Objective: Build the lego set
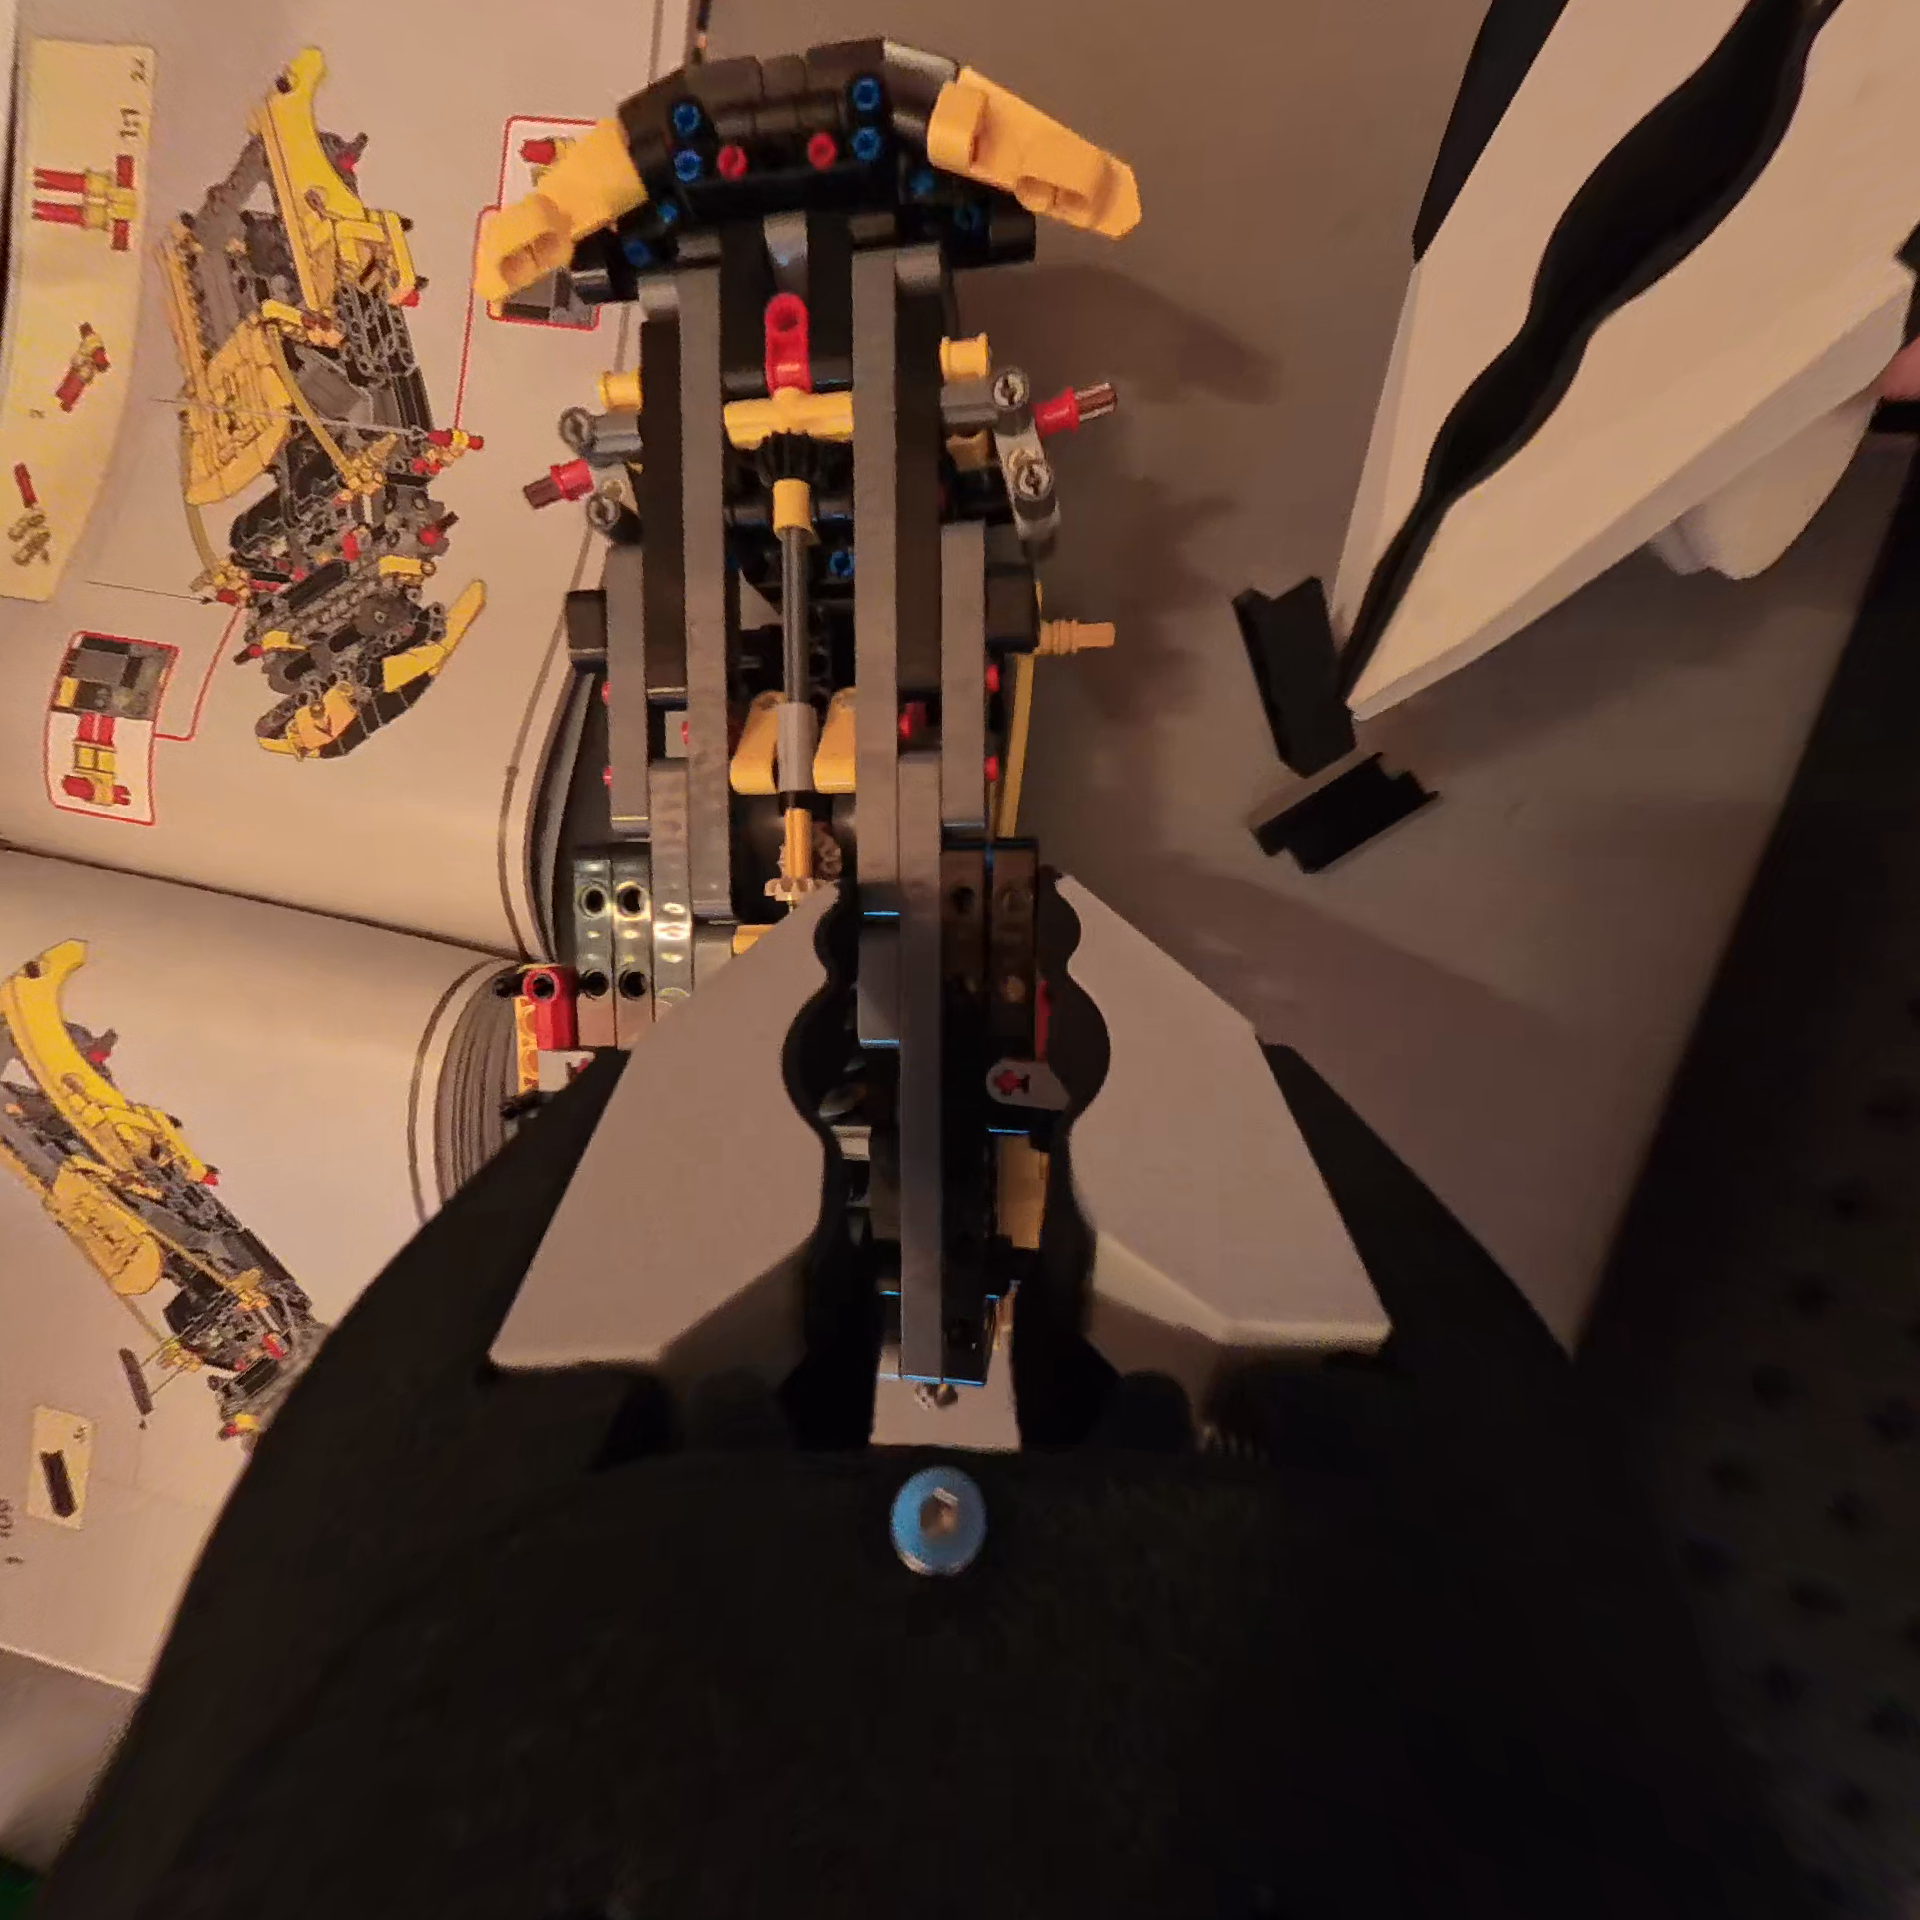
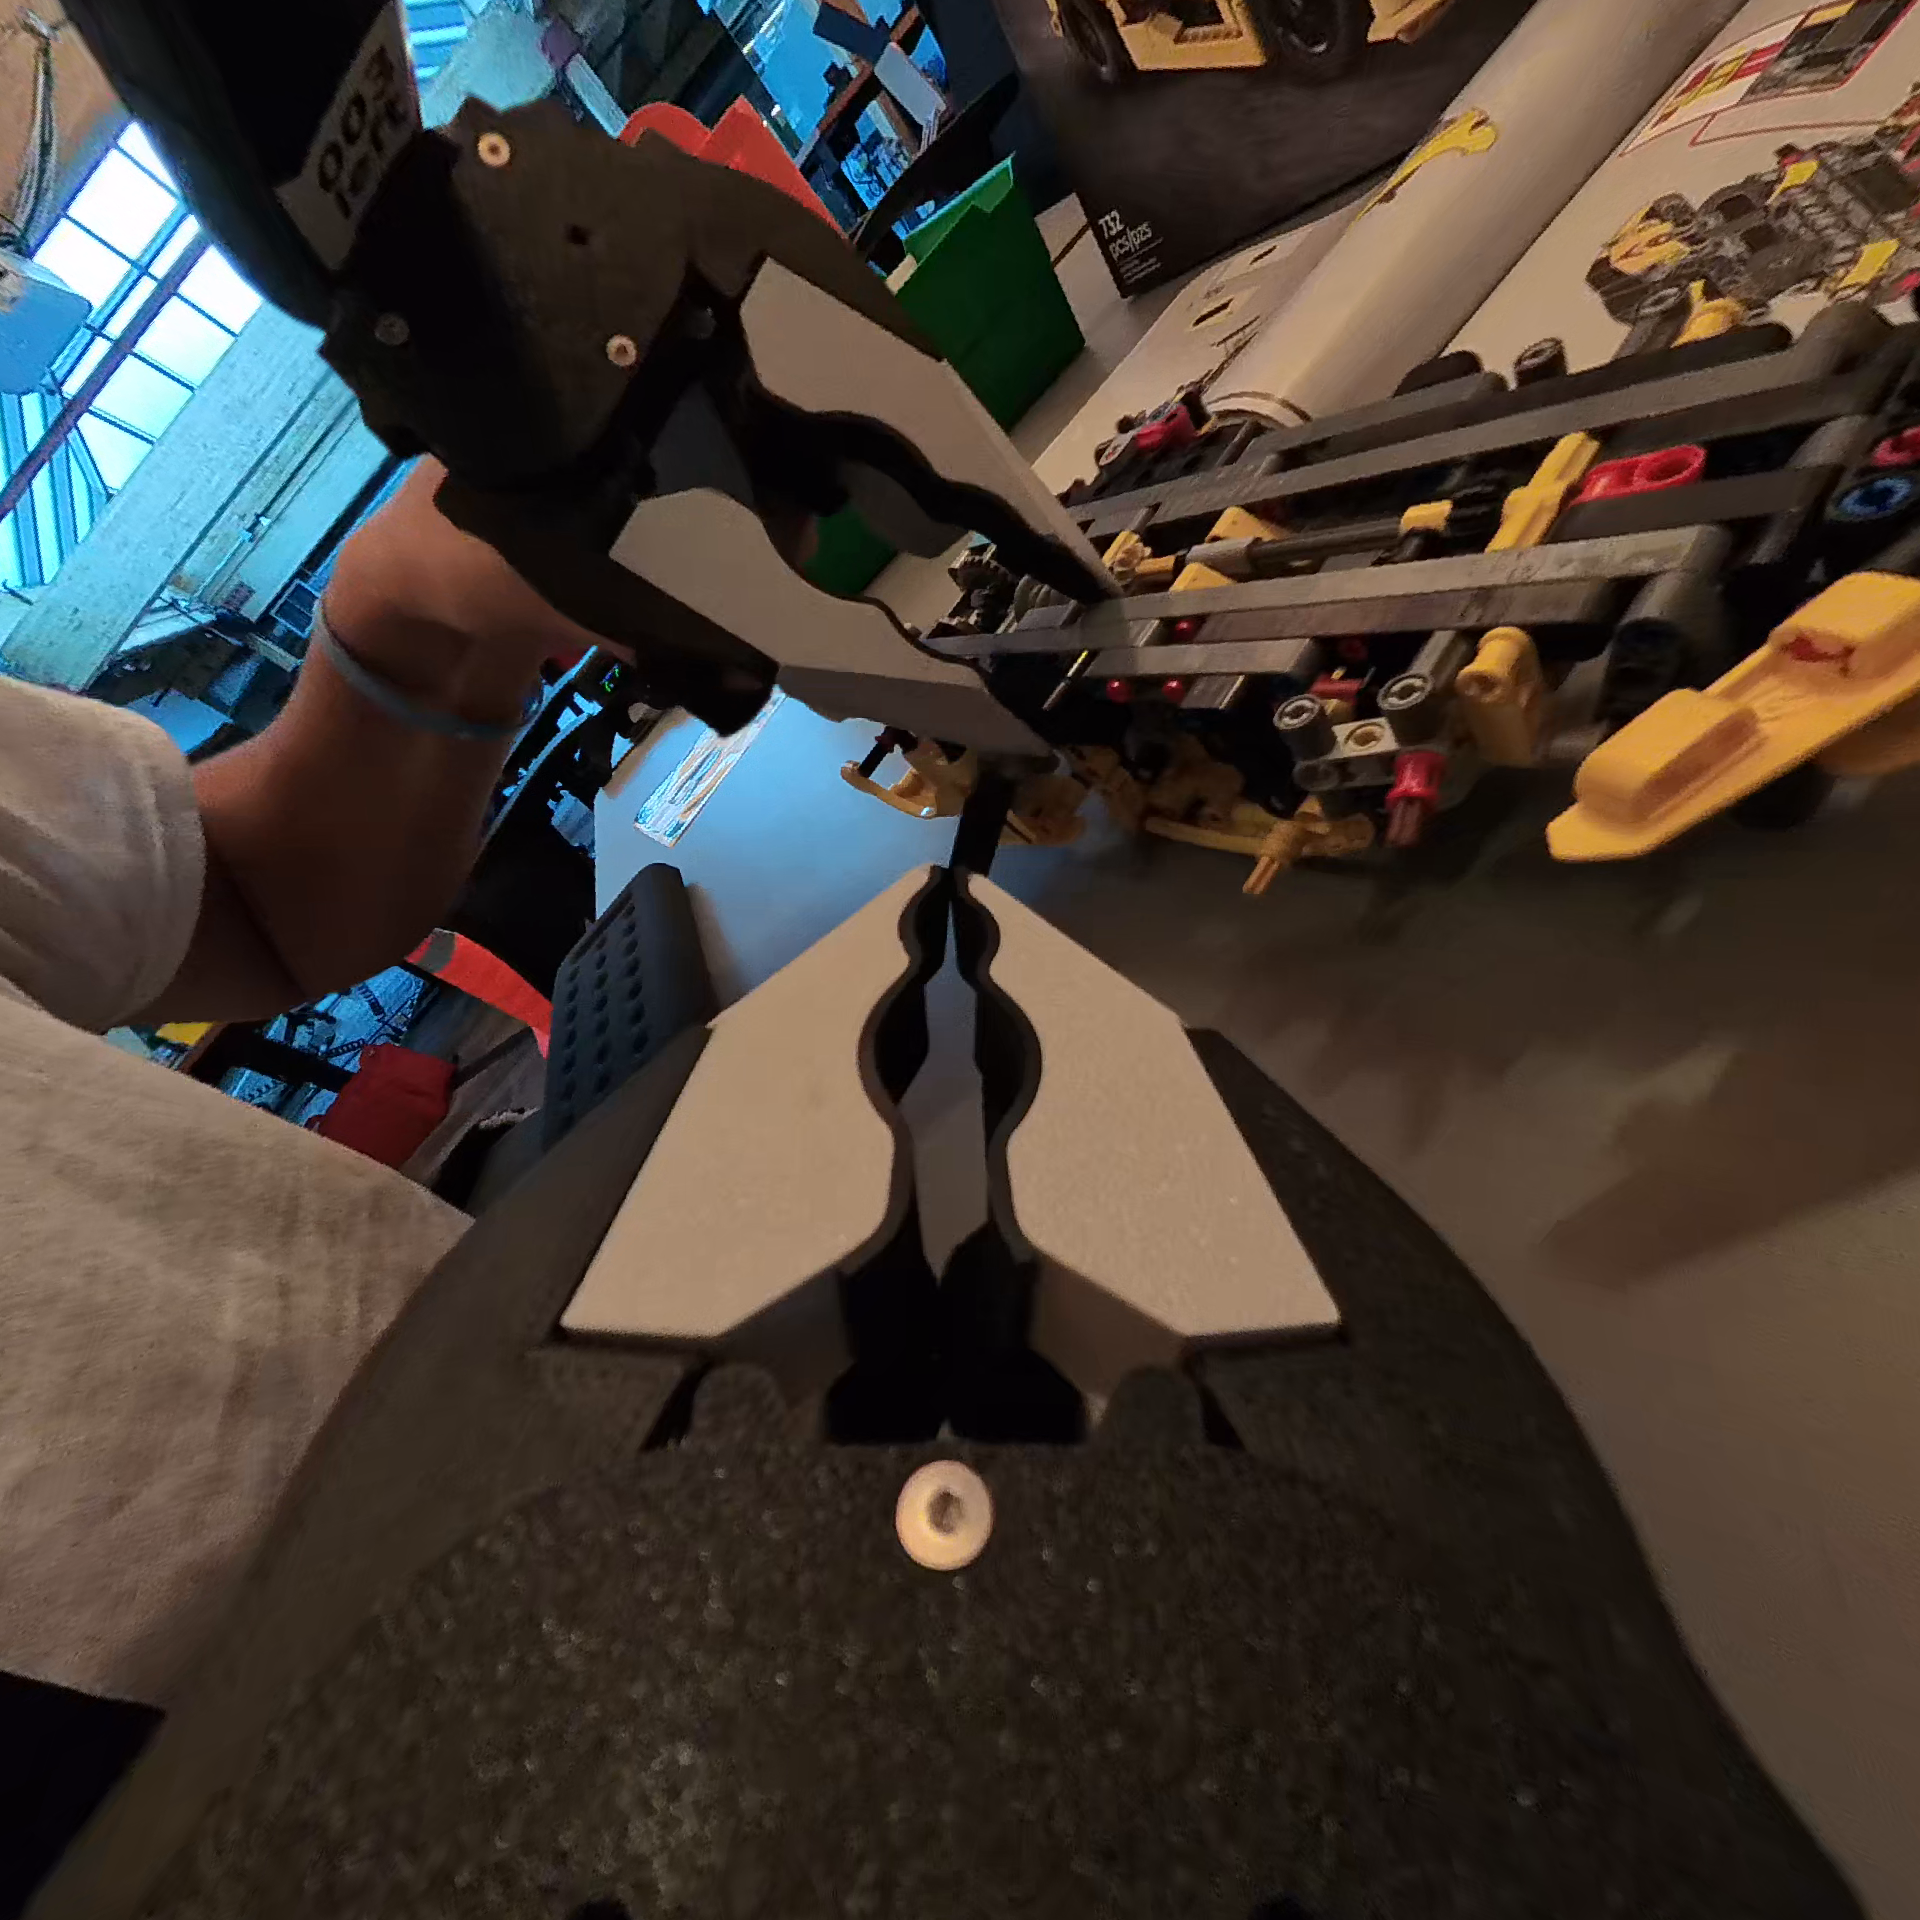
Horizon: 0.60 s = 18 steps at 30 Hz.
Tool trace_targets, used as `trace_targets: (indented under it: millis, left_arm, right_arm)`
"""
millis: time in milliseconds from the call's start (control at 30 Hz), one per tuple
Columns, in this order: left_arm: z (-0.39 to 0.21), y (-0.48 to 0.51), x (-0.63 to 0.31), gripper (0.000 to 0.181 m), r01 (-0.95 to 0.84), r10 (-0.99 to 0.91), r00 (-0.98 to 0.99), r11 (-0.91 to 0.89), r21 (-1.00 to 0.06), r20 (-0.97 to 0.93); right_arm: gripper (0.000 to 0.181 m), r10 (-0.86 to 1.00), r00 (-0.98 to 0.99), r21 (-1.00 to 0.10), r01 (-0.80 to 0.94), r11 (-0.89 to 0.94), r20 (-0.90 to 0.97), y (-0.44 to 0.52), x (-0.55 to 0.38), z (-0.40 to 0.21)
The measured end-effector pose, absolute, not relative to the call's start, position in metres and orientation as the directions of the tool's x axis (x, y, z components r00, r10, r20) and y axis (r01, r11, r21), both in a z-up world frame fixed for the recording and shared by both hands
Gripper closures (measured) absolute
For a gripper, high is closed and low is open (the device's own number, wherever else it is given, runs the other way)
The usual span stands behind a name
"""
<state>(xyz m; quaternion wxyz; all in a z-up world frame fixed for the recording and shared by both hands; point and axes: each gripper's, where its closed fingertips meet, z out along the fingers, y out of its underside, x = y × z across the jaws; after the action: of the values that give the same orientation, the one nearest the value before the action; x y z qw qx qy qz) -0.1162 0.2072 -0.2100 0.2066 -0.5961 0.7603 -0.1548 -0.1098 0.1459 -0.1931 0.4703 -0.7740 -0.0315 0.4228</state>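
Two tongs appear in this moment. Left tongs [image 1: 940,1039], seen in the left wrist view, pinch the near end of the lego model [image 1: 821,540], their grey pads pressed against the long dark grey beams of its frame; the model runs straight ahead of these tongs, ending in a black block flanked by two yellow curved panels. It lies on the grey worktop [image 1: 1195,499], partly over an open instruction booklet [image 1: 260,468] spread to the left of the tongs. Two small black lego pieces [image 1: 1320,727] lie on the worktop ahead and to the right, just beside the other tongs, whose fingers show at the upper right. In the right wrist view, the right tongs [image 2: 951,883] are pressed nearly together on a thin black piece [image 2: 977,831] at their tips, low over the worktop [image 2: 1455,1039]. The model [image 2: 1403,623] sits ahead and to the right of them, with the left tongs [image 2: 997,655] clamped on its end. A green bin [image 2: 987,281] stands beyond.
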Motion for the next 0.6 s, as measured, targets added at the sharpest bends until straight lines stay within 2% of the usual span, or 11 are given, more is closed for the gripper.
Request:
trace_targets:
  millis: [467, 600]
  left_arm:
    - [-0.2100, 0.2062, -0.1129, 0.149, -0.816, -0.979, -0.168, 0.202, -0.542, -0.111]
    - [-0.2096, 0.2053, -0.1124, 0.147, -0.801, -0.980, -0.151, 0.198, -0.564, -0.130]
  right_arm:
    - [0.181, 0.440, 0.631, -0.738, -0.343, -0.581, -0.639, 0.1469, -0.1122, -0.1981]
    - [0.181, 0.422, 0.594, -0.705, -0.392, -0.591, -0.685, 0.1488, -0.1089, -0.1972]
